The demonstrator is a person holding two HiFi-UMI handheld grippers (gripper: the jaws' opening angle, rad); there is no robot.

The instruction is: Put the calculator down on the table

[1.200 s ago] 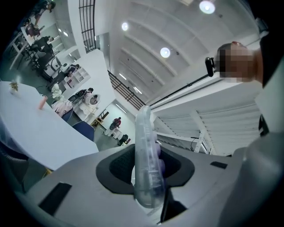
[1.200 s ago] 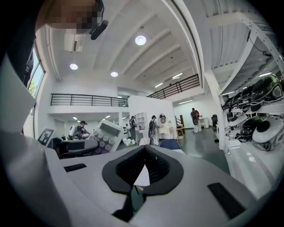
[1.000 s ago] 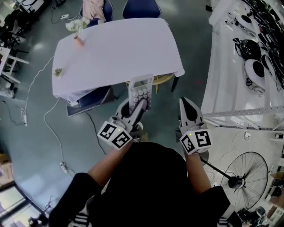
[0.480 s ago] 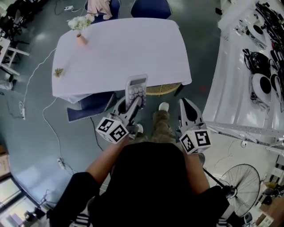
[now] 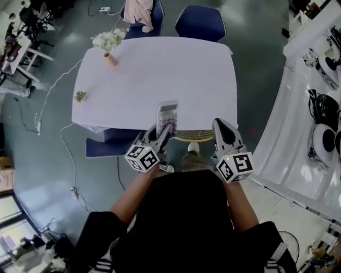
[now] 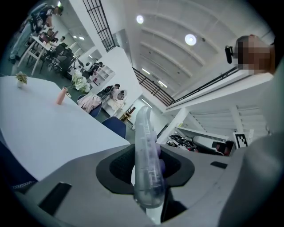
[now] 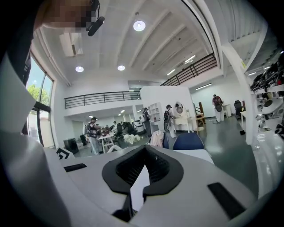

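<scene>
The person stands at the near edge of a rectangular table draped in a white cloth (image 5: 160,69), with 1 gripper in each hand. The left gripper (image 5: 164,129) is clamped on a pale grey pocket calculator with round white keys (image 5: 167,113). Its 2 dark pads press the calculator's lower end from both sides, and the rest sticks out past the tips with the keys facing up. From above, the calculator overlaps the table's near edge; it is held in the air, not lying on the cloth. In the left gripper view it shows edge-on, its casing looking clear, with the white tabletop off to the left and lower.

The right gripper (image 5: 220,125) hangs near it, apart from the calculator. Its jaws are closed tip to tip with nothing between them.

At the table's far left corner stands a small pink vase (image 5: 110,58) of white flowers (image 5: 108,40). A small greenish sprig (image 5: 80,96) lies near the left edge. 2 blue chairs (image 5: 200,22) stand at the far side, 1 of them draped with a pink garment (image 5: 139,11).
</scene>
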